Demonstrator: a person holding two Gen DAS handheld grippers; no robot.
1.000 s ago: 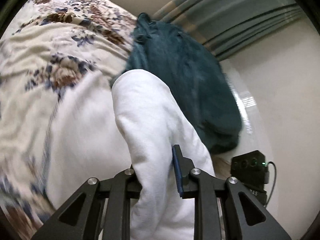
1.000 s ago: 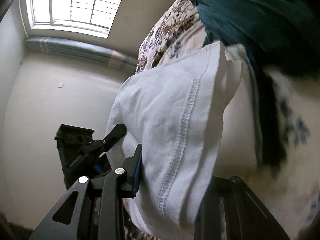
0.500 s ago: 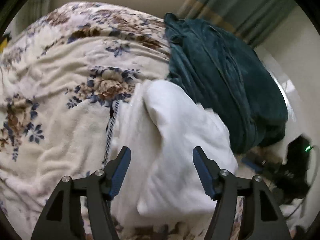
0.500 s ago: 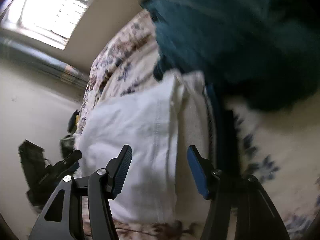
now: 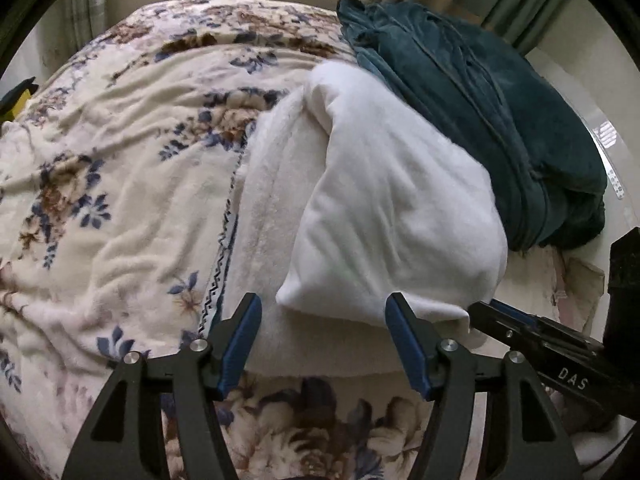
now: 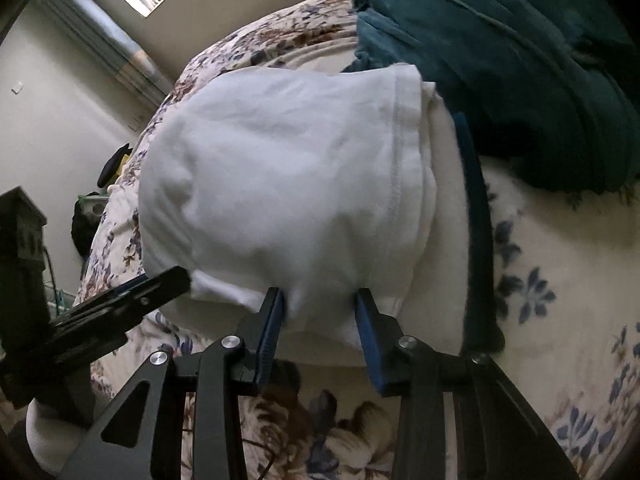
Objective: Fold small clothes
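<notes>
A white garment (image 5: 392,216) lies folded over in a puffy heap on a white towel (image 5: 276,184) on the floral bed. My left gripper (image 5: 324,312) is open, its blue pads just short of the garment's near edge and holding nothing. The garment also shows in the right wrist view (image 6: 288,176), its stitched hem on the right. My right gripper (image 6: 320,304) is open, its tips touching the garment's near edge. The right gripper's arm (image 5: 536,340) shows at the left view's right side.
A floral blanket (image 5: 120,184) covers the bed. A dark teal robe (image 5: 492,120) lies bunched behind and right of the garment. The towel has a dark blue band (image 6: 476,216). A black device (image 6: 20,232) stands off the bed's left side.
Both grippers were shut on the garment and holding it up. They have let go and opened. The garment has dropped onto the towel, and both grippers have drawn back.
</notes>
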